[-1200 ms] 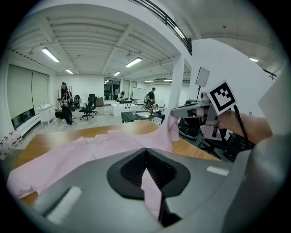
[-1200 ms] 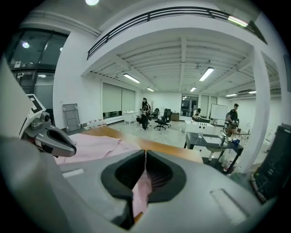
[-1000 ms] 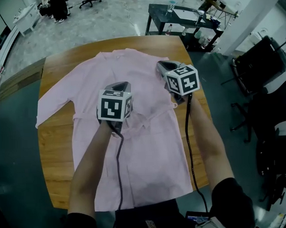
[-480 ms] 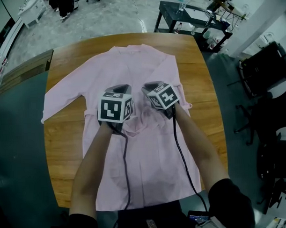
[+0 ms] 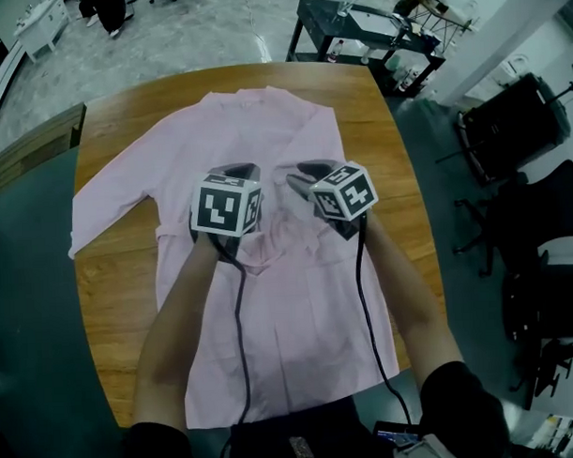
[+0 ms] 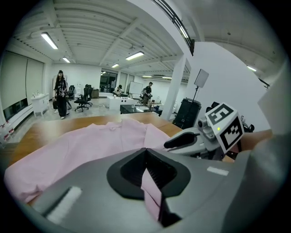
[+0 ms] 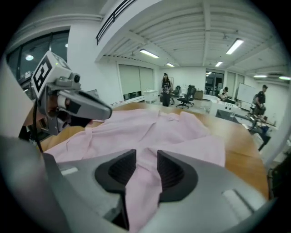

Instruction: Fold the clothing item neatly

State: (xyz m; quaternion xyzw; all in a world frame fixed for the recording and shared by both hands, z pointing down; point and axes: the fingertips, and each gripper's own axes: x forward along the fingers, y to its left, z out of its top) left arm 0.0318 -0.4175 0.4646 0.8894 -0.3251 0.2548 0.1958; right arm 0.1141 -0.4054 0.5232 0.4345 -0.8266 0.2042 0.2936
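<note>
The pink garment (image 5: 289, 308) lies flat, front up, on the round wooden surface (image 5: 120, 304), collar away from the person. One sleeve (image 5: 107, 197) is spread out at the head view's left, and the other side looks already turned in over the front. It looks to be thin, light cloth that will sag and crease wherever it isn't supported, so I'd take it at seams, hems or the shoulder line, lift with both hands together, and smooth each fold as it's laid down. The left gripper (image 6: 146, 173) has its jaws closed tight on a narrow strip of the cloth near the waist (possibly the tie; I can't be sure). The right gripper (image 7: 144, 166) has just been opening its jaws, with a fold of pink cloth lying loosely between them. A second ago the right gripper was out over the garment's right edge; now it sits close beside the left one at mid-front, while the left has barely shifted.
</note>
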